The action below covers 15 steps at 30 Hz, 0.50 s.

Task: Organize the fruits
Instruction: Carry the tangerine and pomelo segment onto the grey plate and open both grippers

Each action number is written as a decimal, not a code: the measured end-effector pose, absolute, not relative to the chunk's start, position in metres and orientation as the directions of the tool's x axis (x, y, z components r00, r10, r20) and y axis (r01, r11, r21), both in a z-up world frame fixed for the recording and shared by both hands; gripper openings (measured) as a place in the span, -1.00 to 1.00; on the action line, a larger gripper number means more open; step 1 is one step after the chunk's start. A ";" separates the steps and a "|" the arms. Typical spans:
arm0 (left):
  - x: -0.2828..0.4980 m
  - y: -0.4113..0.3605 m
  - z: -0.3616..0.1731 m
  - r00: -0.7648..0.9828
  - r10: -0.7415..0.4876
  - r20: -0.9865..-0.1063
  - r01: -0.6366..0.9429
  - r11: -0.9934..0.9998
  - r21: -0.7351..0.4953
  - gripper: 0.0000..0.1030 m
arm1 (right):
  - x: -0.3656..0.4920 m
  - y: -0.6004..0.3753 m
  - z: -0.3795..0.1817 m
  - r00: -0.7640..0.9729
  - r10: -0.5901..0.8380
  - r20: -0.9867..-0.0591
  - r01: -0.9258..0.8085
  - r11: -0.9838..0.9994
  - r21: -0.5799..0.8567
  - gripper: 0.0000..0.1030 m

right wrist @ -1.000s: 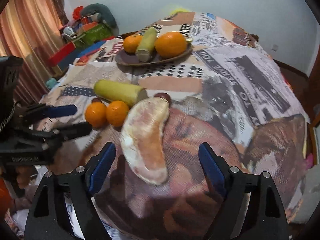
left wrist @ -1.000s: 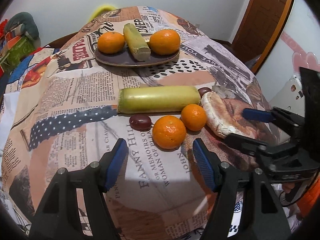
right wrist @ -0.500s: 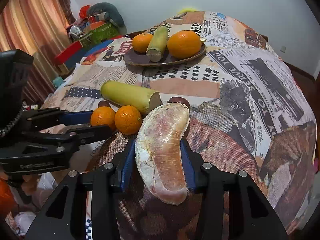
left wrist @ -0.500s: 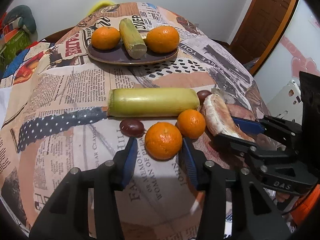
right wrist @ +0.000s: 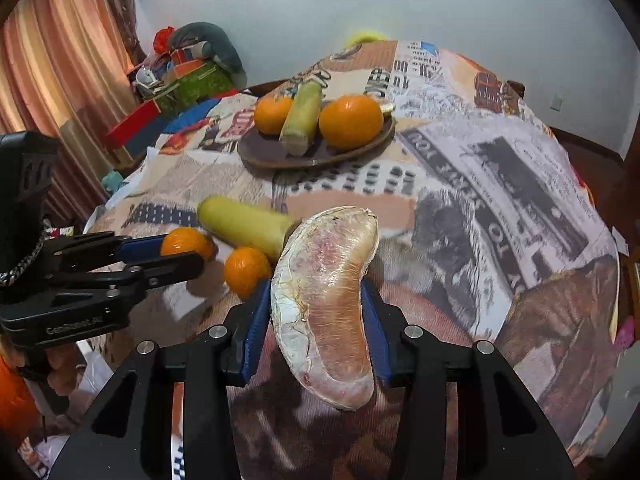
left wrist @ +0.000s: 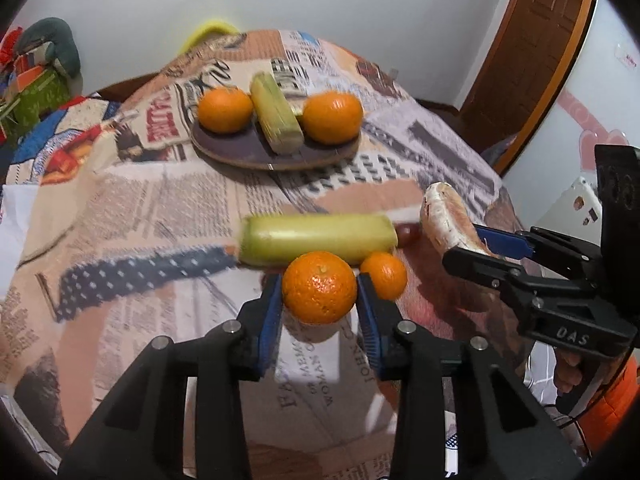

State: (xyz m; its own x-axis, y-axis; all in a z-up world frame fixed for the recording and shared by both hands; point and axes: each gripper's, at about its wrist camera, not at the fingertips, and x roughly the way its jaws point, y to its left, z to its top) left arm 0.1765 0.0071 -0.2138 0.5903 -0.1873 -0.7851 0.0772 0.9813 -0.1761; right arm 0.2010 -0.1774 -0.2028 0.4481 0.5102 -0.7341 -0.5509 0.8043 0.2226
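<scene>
My left gripper (left wrist: 319, 308) is shut on an orange (left wrist: 319, 293) and holds it above the table; it also shows in the right wrist view (right wrist: 186, 242). My right gripper (right wrist: 316, 320) is shut on a peeled pomelo segment (right wrist: 326, 304), lifted off the cloth, also seen in the left wrist view (left wrist: 446, 216). A dark plate (left wrist: 240, 152) at the back holds two oranges (left wrist: 225, 110) (left wrist: 332, 118) and a green sugarcane piece (left wrist: 276, 118). A longer sugarcane piece (left wrist: 318, 236), a small orange (left wrist: 384, 274) and a dark fruit (left wrist: 408, 233) lie on the table.
The round table carries a newspaper-print cloth (left wrist: 160, 208). Boxes and cushions (right wrist: 188, 76) are piled at the back left by a curtain (right wrist: 60, 72). A wooden door (left wrist: 528, 52) stands at the right.
Both grippers closed from open: the left on the orange, the right on the pomelo segment. Both have since lifted their fruit off the table.
</scene>
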 end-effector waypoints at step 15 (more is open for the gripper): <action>0.209 0.047 -0.176 0.682 -0.126 -0.721 0.021 0.988 -0.152 -0.29 | 0.240 -0.152 -0.163 0.511 0.557 -0.654 -0.575 0.788 0.222 -0.21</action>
